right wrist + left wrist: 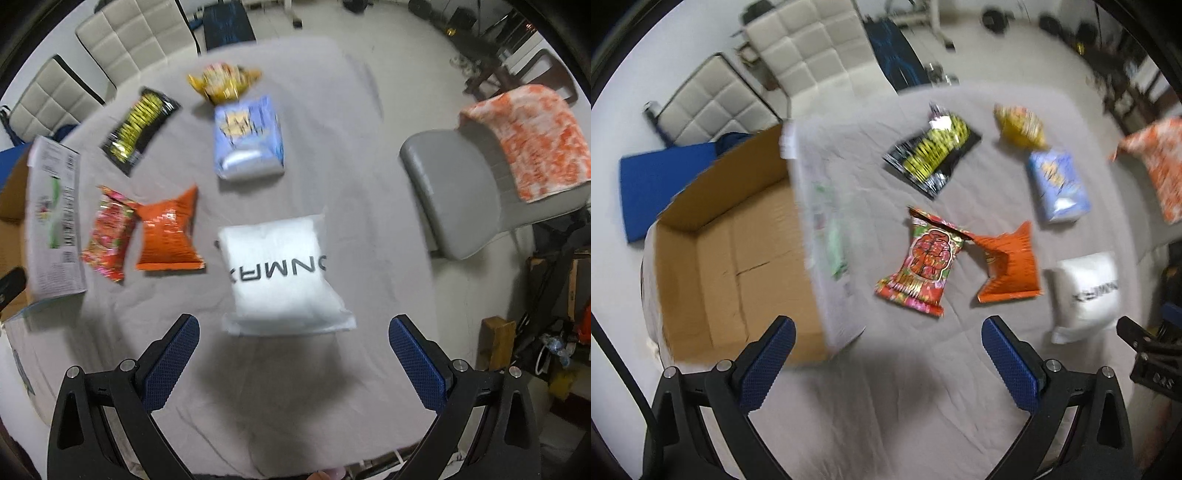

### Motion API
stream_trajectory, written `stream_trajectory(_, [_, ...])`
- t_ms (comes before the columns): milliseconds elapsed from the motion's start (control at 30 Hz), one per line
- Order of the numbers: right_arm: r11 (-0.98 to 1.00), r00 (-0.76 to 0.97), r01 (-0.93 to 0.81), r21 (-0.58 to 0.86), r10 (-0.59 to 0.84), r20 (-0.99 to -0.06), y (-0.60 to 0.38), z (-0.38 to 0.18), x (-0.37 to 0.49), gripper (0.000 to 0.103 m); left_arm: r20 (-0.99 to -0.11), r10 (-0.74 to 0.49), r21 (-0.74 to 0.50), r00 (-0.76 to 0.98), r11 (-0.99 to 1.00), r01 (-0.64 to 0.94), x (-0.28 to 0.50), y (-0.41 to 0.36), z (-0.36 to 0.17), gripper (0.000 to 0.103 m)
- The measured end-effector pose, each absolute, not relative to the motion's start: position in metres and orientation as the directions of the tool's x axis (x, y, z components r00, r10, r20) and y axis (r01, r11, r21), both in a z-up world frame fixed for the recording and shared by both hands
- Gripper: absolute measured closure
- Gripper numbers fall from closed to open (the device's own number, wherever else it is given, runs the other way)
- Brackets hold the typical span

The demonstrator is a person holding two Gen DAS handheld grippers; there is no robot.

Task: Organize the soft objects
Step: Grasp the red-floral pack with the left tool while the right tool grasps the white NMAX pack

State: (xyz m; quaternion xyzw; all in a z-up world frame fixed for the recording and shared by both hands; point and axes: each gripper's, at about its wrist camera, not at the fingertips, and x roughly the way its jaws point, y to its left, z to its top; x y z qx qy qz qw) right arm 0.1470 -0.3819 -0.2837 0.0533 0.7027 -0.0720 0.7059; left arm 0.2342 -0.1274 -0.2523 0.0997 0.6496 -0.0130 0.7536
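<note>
Several soft packets lie on a grey cloth-covered table (905, 387). In the left wrist view I see a red patterned packet (925, 262), an orange packet (1012, 267), a black and yellow packet (932, 149), a yellow packet (1019, 125), a pale blue packet (1058, 184) and a white pillow pack (1086, 295). An open cardboard box (738, 258) stands at the left. My left gripper (886, 350) is open and empty above the table, near the box. My right gripper (293, 347) is open and empty just in front of the white pillow pack (282, 273).
A grey chair (454, 195) with an orange and white towel (528, 140) stands right of the table. Padded white chairs (809, 48) stand behind it. A blue mat (657, 181) lies beyond the box. Clutter fills the floor at the far right (554, 332).
</note>
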Motion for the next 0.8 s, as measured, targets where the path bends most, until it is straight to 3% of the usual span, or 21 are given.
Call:
stream_trajectory(367, [0.987, -0.118, 0.16, -0.009, 0.01, -0.993, -0.385, -0.357, 0.166, 0.0, -0.965, 0.26, 0.246, -0.005, 0.918, 0.311, 0.304, -0.172, -0.383, 0.0])
stream_trajectory(500, [0.989, -0.16, 0.15, 0.011, 0.035, -0.986, -0.382, -0.381, 0.172, 0.0, -0.965, 0.256, 0.225, -0.059, 0.922, 0.313, 0.315, -0.174, -0.409, 0.001])
stream_trajectory(567, [0.987, -0.172, 0.16, 0.016, 0.044, -0.984, -0.383, -0.389, 0.174, 0.0, -0.967, 0.231, 0.19, -0.108, 0.936, 0.295, 0.318, -0.171, -0.421, 0.014])
stream_trajectory(633, [0.982, -0.182, 0.185, 0.036, 0.071, -0.981, -0.388, -0.397, 0.177, 0.0, -0.969, 0.194, 0.146, -0.155, 0.95, 0.276, 0.316, -0.167, -0.429, 0.036])
stream_trajectory(700, [0.977, -0.2, 0.208, 0.051, 0.094, -0.975, -0.392, -0.403, 0.178, 0.007, -0.968, 0.179, 0.127, -0.177, 0.954, 0.27, 0.313, -0.163, -0.436, 0.049])
stream_trajectory(800, [0.971, -0.2, 0.229, 0.066, 0.114, -0.973, -0.396, -0.407, 0.178, 0.012, -0.975, 0.117, 0.071, -0.188, 0.97, 0.231, 0.309, -0.158, -0.435, 0.055])
